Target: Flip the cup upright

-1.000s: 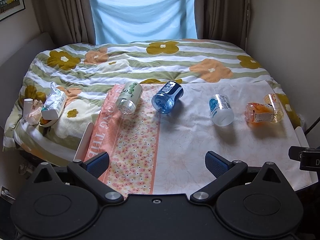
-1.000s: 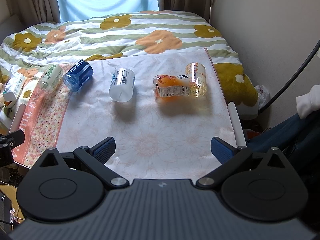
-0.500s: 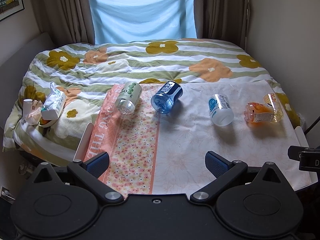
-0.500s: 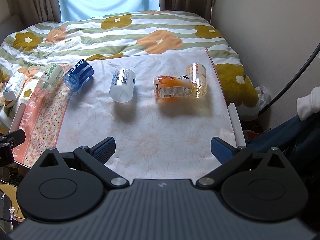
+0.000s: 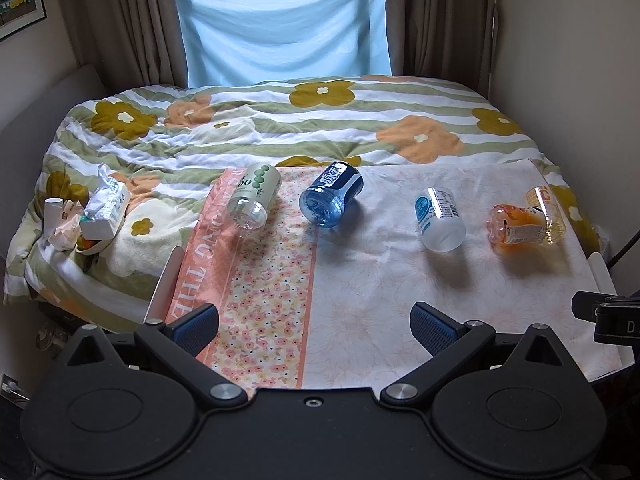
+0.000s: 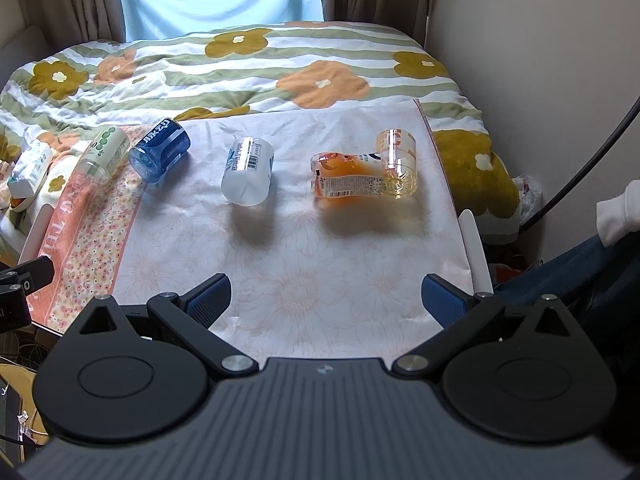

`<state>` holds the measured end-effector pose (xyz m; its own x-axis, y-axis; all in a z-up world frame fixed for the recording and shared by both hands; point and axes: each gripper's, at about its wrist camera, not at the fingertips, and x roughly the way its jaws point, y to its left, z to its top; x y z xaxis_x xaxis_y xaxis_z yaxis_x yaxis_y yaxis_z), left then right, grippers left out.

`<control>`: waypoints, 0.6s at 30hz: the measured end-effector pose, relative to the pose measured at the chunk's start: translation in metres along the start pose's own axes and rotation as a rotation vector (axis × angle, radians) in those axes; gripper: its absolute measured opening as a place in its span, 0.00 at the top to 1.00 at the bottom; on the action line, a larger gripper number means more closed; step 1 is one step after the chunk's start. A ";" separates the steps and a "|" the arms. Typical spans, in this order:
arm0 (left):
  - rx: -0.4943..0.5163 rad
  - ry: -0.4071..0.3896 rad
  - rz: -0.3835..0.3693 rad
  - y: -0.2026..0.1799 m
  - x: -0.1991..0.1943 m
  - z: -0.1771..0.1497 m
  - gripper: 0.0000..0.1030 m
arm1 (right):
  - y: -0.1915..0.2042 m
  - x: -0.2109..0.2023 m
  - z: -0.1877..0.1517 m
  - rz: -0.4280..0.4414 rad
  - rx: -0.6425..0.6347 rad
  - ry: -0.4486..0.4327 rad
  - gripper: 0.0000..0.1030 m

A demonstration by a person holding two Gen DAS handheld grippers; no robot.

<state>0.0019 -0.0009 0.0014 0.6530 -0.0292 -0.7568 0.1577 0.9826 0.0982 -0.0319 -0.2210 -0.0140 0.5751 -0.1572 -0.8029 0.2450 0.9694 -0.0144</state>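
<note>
Evidently little has changed: the view has only crept forward a touch, so no flip has begun. Both the left claw and the right claw gape wide, empty, near the cloth's front edge. Five cups lie toppled: green, blue, white, orange, clear. The cloth covers a flowered bed under a curtained window.

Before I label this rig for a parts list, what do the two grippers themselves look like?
Both look alike. The left gripper has a black body with two round black discs, black linkage arms with silver pivot pins, and blue ribbed finger pads. The right gripper matches, though its rear housing is grey and ridged. A black cable runs past it.
</note>
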 end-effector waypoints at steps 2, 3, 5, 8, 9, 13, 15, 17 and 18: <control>0.000 0.000 -0.001 0.000 0.000 0.000 0.00 | 0.000 0.000 0.000 0.000 0.002 0.000 0.00; -0.001 0.000 0.000 0.000 0.000 0.000 0.00 | -0.001 0.000 0.000 0.000 0.002 0.000 0.00; -0.001 0.000 0.000 0.000 0.000 0.000 0.00 | 0.000 0.000 0.000 0.000 0.003 0.000 0.00; 0.000 -0.001 0.000 0.000 0.000 0.000 0.00 | -0.001 0.000 0.000 -0.001 0.001 0.000 0.00; 0.001 -0.002 0.000 -0.001 0.000 0.000 0.00 | -0.001 0.001 0.000 0.000 0.002 0.000 0.00; 0.002 -0.002 -0.001 -0.003 0.001 0.000 0.00 | 0.000 0.000 0.000 0.001 0.003 0.000 0.00; 0.004 -0.002 0.001 -0.003 0.001 0.000 0.00 | 0.000 -0.001 0.001 0.002 0.005 0.002 0.00; 0.003 -0.001 0.001 -0.003 0.002 0.000 0.00 | 0.002 0.003 0.003 0.003 0.005 0.004 0.00; 0.004 0.000 0.000 -0.004 0.002 0.000 0.00 | 0.002 0.003 0.003 0.003 0.005 0.004 0.00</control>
<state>0.0027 -0.0052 -0.0005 0.6533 -0.0291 -0.7565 0.1604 0.9819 0.1007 -0.0276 -0.2203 -0.0147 0.5728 -0.1539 -0.8051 0.2469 0.9690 -0.0095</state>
